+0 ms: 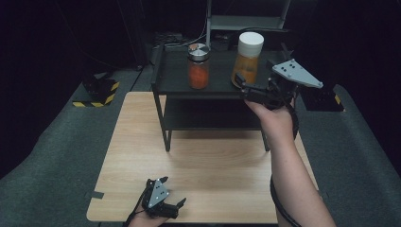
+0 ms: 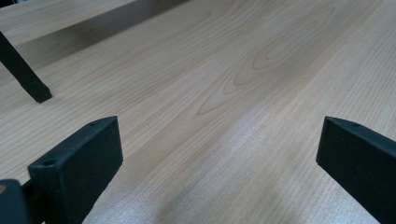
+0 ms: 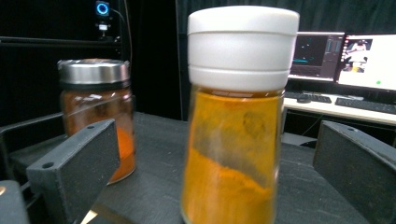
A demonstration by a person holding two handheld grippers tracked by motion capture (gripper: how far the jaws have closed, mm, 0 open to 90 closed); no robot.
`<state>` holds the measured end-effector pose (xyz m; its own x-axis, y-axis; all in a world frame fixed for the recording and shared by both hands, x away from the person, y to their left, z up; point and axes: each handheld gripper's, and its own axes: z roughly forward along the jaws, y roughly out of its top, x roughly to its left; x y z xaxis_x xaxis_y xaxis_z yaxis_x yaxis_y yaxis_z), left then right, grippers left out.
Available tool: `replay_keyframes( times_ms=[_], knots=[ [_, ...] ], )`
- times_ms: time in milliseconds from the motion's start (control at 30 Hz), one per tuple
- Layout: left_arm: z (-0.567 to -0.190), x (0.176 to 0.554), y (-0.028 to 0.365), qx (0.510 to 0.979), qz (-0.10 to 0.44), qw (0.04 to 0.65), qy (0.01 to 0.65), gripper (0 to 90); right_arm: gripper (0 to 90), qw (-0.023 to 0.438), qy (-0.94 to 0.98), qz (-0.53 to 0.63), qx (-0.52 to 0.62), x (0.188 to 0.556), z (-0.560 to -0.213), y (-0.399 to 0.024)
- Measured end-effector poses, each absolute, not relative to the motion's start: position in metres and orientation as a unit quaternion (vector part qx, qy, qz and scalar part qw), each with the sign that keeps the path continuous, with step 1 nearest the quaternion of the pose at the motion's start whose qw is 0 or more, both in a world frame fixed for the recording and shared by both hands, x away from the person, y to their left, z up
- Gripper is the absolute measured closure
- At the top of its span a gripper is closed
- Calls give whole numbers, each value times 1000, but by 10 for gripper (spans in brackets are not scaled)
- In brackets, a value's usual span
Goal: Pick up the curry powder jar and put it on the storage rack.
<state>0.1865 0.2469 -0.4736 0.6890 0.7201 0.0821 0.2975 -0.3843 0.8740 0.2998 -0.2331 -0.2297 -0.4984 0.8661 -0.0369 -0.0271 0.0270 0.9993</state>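
Observation:
On top of a black shelf unit stands a tall jar of yellow powder with a white lid. To its left is a shorter jar of orange-red powder with a metal lid. My right gripper is held level at the yellow jar's base, open. In the right gripper view the yellow jar stands upright between the wide jaws of the right gripper, with a gap on each side, and the metal-lidded jar is behind the left jaw. My left gripper rests open near the table's front edge, its jaws holding nothing.
The shelf unit stands at the back of a light wooden table; one of its black legs is near the left gripper. A black and yellow striped block lies on the grey floor at left. Monitors glow behind the shelf.

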Motion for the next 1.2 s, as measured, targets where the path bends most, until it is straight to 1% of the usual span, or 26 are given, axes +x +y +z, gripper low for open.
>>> replay_keyframes(
  times_ms=[567, 1200],
  knots=[
    [-474, 186, 247, 797, 232, 456, 320, 6, 2, 377, 628, 602, 319, 274, -250, -235],
    [-474, 186, 248, 795, 232, 458, 322, 6, 2, 372, 650, 587, 307, 260, -278, -243]
  ],
)
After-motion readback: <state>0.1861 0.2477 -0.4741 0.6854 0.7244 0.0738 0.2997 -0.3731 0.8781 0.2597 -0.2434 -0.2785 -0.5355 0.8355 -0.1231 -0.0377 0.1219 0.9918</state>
